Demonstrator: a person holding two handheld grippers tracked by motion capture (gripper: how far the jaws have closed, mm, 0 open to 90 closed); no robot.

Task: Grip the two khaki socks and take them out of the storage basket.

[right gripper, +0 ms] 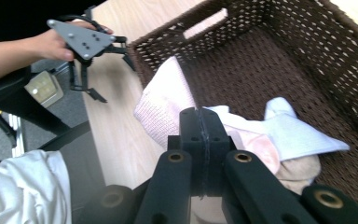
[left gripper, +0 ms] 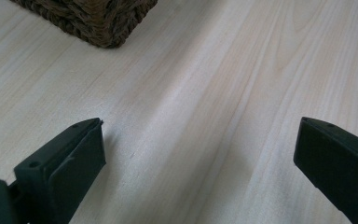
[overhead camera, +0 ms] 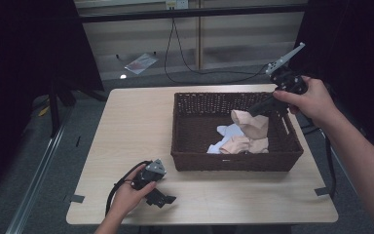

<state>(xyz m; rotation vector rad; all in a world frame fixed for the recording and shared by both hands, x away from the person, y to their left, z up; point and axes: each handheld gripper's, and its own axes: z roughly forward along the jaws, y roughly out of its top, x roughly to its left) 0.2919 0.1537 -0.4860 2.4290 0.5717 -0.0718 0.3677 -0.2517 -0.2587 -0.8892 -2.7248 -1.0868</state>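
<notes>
A dark brown wicker basket point(overhead camera: 233, 161) point(right gripper: 279, 60) stands on the right half of the pale wooden table point(overhead camera: 136, 126). My right gripper point(overhead camera: 254, 110) point(right gripper: 199, 122) hangs over its back right part, shut on a pale pink cloth point(overhead camera: 251, 124) point(right gripper: 161, 105) that droops from the jaws into the basket. Beneath it lie a light blue cloth point(overhead camera: 229, 132) point(right gripper: 298, 135) and a beige cloth point(overhead camera: 246, 145). My left gripper point(overhead camera: 163, 197) point(left gripper: 200, 144) rests on the table near the front edge, open, with bare wood between its fingers. It also appears in the right gripper view point(right gripper: 114, 79), beyond the basket's corner.
The basket's corner point(left gripper: 93, 18) sits just ahead of the left gripper. Black cables point(overhead camera: 190, 68) trail on the floor beyond the table's far edge. A black stand point(overhead camera: 56, 105) is left of the table.
</notes>
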